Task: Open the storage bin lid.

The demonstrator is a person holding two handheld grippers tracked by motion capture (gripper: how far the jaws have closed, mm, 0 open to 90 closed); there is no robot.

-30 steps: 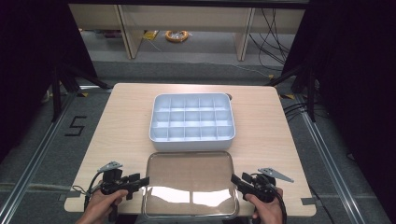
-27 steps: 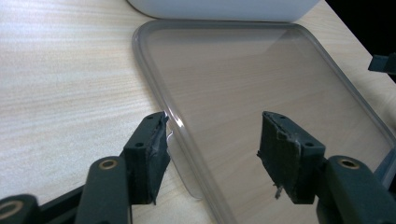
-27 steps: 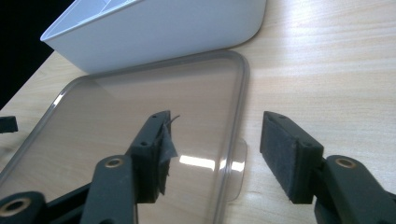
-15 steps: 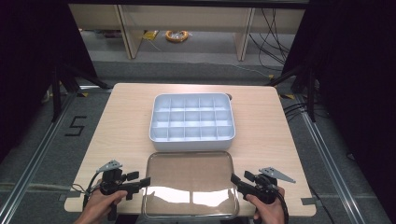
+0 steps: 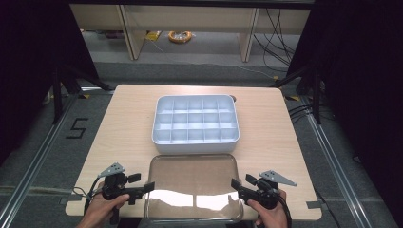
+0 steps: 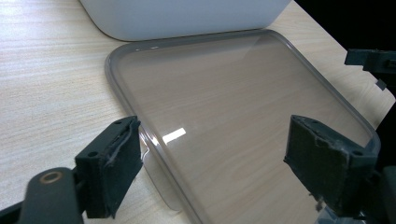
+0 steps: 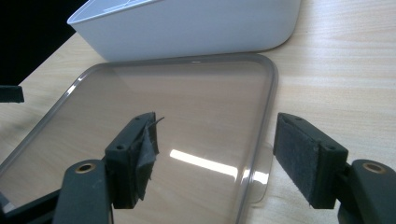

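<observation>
At the near edge of the light wooden table [image 5: 123,123], the left tool [image 5: 142,188] and right tool [image 5: 239,184] have just been opening and stand spread astride the side rims of the clear rectangular plastic lid [image 5: 192,185], their pads off it. The lid lies flat. Just beyond it sits the white plastic compartment box [image 5: 195,124].

— Any writing to read here?

— One mark: a black "5" [image 5: 76,128] on the grey floor [image 5: 43,142], at the left of the frame in the high view, just beside the desk [image 5: 128,123].

— Labels or brands on anything on the desk itself?

— None that can be read, in the high view or either gripper view.
</observation>
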